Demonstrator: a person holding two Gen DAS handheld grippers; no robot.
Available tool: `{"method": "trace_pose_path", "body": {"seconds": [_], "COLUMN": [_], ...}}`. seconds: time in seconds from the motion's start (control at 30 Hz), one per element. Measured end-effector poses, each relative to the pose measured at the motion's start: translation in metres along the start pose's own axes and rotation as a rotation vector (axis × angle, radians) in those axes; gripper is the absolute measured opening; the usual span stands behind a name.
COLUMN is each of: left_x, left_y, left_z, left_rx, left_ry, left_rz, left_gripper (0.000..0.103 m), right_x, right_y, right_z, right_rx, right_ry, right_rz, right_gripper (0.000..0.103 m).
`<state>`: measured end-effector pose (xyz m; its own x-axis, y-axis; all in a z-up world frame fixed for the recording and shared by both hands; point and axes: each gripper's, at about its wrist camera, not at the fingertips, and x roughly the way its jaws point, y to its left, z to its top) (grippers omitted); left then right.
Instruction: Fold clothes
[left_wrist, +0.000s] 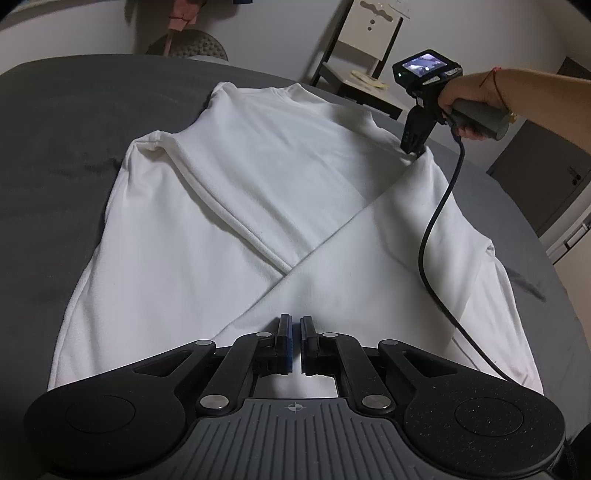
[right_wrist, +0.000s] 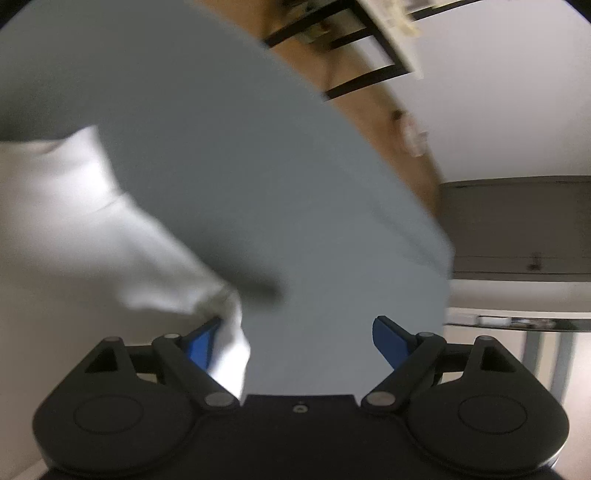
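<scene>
I am looking at 1 white long-sleeved knit top (left_wrist: 236, 206) lying flat on the dark grey bed cover (left_wrist: 74, 133). Its long axis is running away from my left camera, with the neckline at the far end and the hem nearest me. Its 2 sleeves are lying folded in across the body, crossing in an X just ahead of my left gripper (left_wrist: 296, 341).

My left gripper is hovering over the hem end, its jaws standing nearly together with only a thin gap, and I am seeing no cloth between them.

My right gripper (left_wrist: 413, 147) is pointing down at the far right shoulder of the top, tip touching the fabric, with a hand (left_wrist: 461, 107) wrapping its grey handle and 1 black cable (left_wrist: 430, 229) trailing over the right sleeve. In the blurred right wrist view its jaws are standing wide apart, with a fold of white cloth lying against the left blue pad (right_wrist: 201, 343), not clamped.
</scene>
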<state>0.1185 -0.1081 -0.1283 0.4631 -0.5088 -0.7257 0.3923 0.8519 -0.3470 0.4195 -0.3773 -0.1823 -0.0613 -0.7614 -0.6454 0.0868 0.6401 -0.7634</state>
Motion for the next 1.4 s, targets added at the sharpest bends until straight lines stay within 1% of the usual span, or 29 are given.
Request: {"method": "trace_pose_path", "body": {"seconds": [0.1,0.17,0.23,0.3,0.33,0.37,0.4,0.47,0.53,0.67,0.7,0.73,0.77,0.8,0.83,0.93,0.97,1.0,1.03,1.07,1.1,1.13,1.17,1.2,1.23,1.27,1.3,1.33,1.4], "left_x": [0.0,0.001,0.001,0.002,0.002,0.002,0.002,0.003,0.003,0.003,0.003,0.001,0.001,0.0,0.0,-0.001,-0.001,-0.002,-0.001,-0.001,-0.001,-0.001,0.0,0.0,0.0,0.001,0.001,0.001,0.001], "left_y": [0.0,0.001,0.002,0.003,0.003,0.003,0.003,0.003,0.003,0.001,0.0,-0.001,-0.002,-0.002,-0.003,-0.006,-0.006,-0.005,-0.004,-0.003,-0.002,-0.001,0.0,0.001,0.002,0.002,0.003,0.003,0.002], "left_z": [0.0,0.0,0.001,0.001,0.001,0.002,0.002,0.002,0.002,0.004,0.004,0.004,0.004,0.003,0.003,0.002,0.002,0.003,0.003,0.003,0.004,0.004,0.004,0.004,0.004,0.004,0.004,0.003,0.003], "left_rx": [0.0,-0.001,-0.004,-0.007,-0.009,-0.014,-0.015,-0.017,-0.02,-0.022,-0.021,-0.015,-0.009,-0.002,0.005,0.043,0.051,0.051,0.046,0.041,0.037,0.032,0.022,0.013,0.003,-0.003,-0.009,-0.015,-0.012], "left_ry": [-0.001,-0.001,-0.001,-0.001,-0.001,-0.001,-0.001,0.0,0.002,0.006,0.007,0.007,0.009,0.01,0.012,0.017,0.018,0.018,0.019,0.019,0.02,0.02,0.02,0.021,0.021,0.021,0.022,0.022,0.024], "left_rz": [-0.001,-0.003,-0.005,-0.008,-0.009,-0.01,-0.011,-0.012,-0.012,-0.006,-0.003,0.0,0.004,0.007,0.01,0.024,0.025,0.024,0.021,0.019,0.016,0.013,0.009,0.006,0.002,0.0,-0.002,-0.002,0.001], "left_gripper": [0.004,0.004,0.004,0.004,0.004,0.004,0.004,0.004,0.004,0.004,0.004,0.004,0.004,0.004,0.004,0.004,0.004,0.004,0.004,0.004,0.004,0.004,0.004,0.004,0.004,0.004,0.004,0.004,0.004], "right_x": [0.007,0.011,0.012,0.013,0.014,0.015,0.015,0.013,0.006,-0.015,-0.015,-0.013,-0.008,-0.001,0.009,0.038,0.045,0.048,0.047,0.046,0.045,0.043,0.04,0.032,0.021,0.01,0.005,0.0,-0.005], "right_y": [-0.007,-0.013,-0.019,-0.04,-0.056,-0.071,-0.083,-0.097,-0.105,-0.105,-0.107,-0.108,-0.108,-0.11,-0.113,-0.109,-0.106,-0.106,-0.109,-0.112,-0.116,-0.119,-0.122,-0.124,-0.126,-0.127,-0.125,-0.124,-0.116], "right_z": [-0.002,-0.004,-0.006,-0.008,-0.01,-0.012,-0.015,-0.019,-0.029,-0.07,-0.078,-0.086,-0.092,-0.097,-0.097,-0.103,-0.105,-0.107,-0.108,-0.108,-0.108,-0.109,-0.108,-0.11,-0.112,-0.116,-0.121,-0.126,-0.137], "right_rx": [0.051,0.09,0.143,0.26,0.344,0.421,0.459,0.443,0.409,0.343,0.341,0.352,0.377,0.404,0.44,0.569,0.609,0.644,0.661,0.678,0.695,0.706,0.694,0.673,0.644,0.616,0.588,0.558,0.5], "right_ry": [-0.006,-0.02,-0.033,-0.028,-0.029,-0.032,-0.039,-0.05,-0.103,-0.212,-0.221,-0.232,-0.238,-0.242,-0.238,-0.191,-0.182,-0.198,-0.212,-0.226,-0.239,-0.25,-0.254,-0.274,-0.317,-0.355,-0.381,-0.4,-0.39], "right_rz": [0.019,0.014,0.038,0.124,0.179,0.226,0.24,0.282,0.341,0.521,0.576,0.651,0.742,0.828,0.893,1.069,1.097,1.097,1.068,1.039,1.01,0.985,0.975,0.947,0.903,0.866,0.861,0.864,0.924], "right_gripper": [0.086,0.093,0.093,0.09,0.087,0.074,0.071,0.07,0.072,0.072,0.07,0.064,0.06,0.058,0.053,0.039,0.038,0.036,0.033,0.027,0.025,0.019,0.02,0.022,0.035,0.053,0.061,0.064,0.063]}}
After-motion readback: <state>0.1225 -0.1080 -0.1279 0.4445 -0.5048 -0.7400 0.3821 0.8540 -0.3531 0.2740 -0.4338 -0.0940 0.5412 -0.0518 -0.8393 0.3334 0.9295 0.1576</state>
